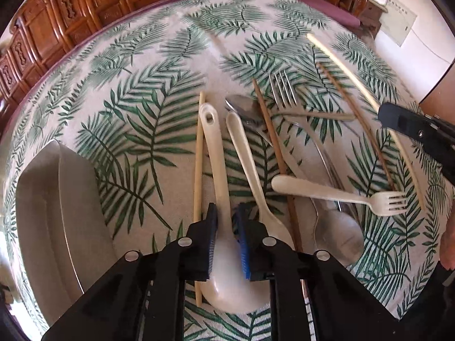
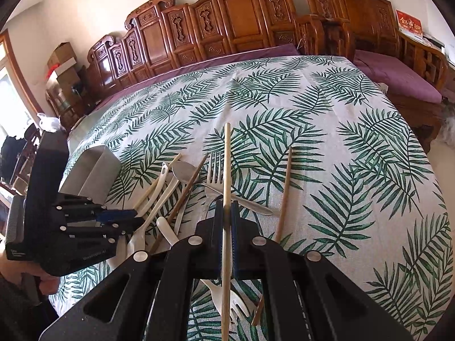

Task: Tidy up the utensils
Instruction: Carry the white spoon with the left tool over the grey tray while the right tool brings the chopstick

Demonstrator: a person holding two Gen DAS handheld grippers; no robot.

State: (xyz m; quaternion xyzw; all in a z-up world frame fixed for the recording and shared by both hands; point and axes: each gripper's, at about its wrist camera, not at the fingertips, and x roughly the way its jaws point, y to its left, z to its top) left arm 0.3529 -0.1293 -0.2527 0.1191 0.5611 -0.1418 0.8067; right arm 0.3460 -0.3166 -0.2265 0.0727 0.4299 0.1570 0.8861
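My left gripper (image 1: 227, 227) points steeply down, its jaws narrowly apart around the neck of a large white spoon (image 1: 216, 153); a thin gap shows beside the right pad. Next to it lie a white soup spoon (image 1: 244, 156), a pale chopstick (image 1: 199, 156), a dark chopstick (image 1: 273, 142), a metal fork (image 1: 281, 91), a white plastic fork (image 1: 341, 194) and a big metal spoon (image 1: 338, 236). My right gripper (image 2: 227, 207) is shut on a pale chopstick (image 2: 226, 153), holding it above the pile. A brown chopstick (image 2: 284, 196) lies to its right.
A metal utensil holder (image 1: 57, 199) stands left of the pile, also seen as the holder (image 2: 93, 170) behind my left gripper (image 2: 125, 218). The leaf-print tablecloth (image 2: 355, 170) stretches bare to the right and far side. A carved wooden bench (image 2: 227, 22) lines the far edge.
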